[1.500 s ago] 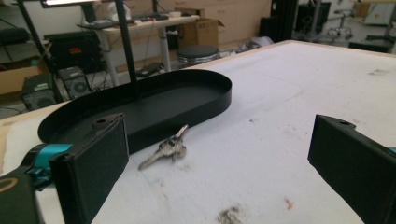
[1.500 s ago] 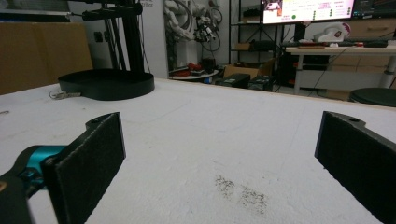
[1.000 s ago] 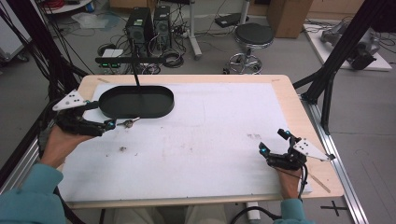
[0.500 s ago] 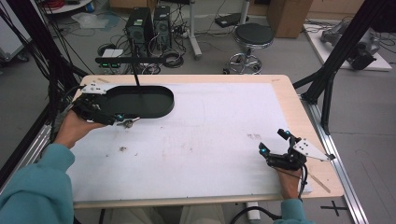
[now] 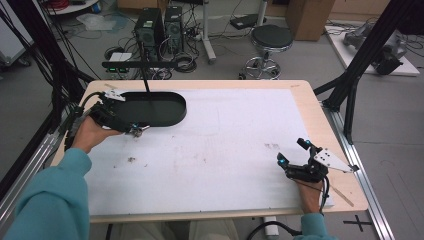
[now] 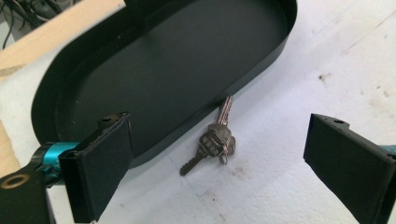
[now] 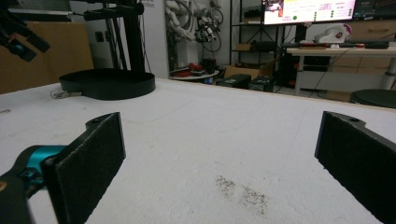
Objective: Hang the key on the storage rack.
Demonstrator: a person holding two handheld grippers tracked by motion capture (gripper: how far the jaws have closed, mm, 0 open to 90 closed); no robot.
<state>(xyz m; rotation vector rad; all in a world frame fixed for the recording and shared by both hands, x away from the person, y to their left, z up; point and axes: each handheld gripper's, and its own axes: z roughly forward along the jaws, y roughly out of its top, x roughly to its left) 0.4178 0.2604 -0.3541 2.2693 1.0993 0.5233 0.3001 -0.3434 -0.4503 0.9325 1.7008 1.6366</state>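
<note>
A small bunch of silver metal keys (image 6: 215, 142) lies on the white table cover (image 5: 225, 150), touching the black oval tray (image 6: 177, 70); one blade points into the tray wall, the other away. The left gripper (image 6: 233, 163) hovers wide open around them, empty; the right gripper (image 7: 219, 158) is likewise wide open and empty.

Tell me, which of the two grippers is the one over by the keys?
The left gripper, by the black tray: its open jaws frame the keys lying against the tray's rim. The right gripper sits far across the table.

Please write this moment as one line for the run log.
left gripper: open, above keys | keys: on table beside black tray | right gripper: open, idle
</note>
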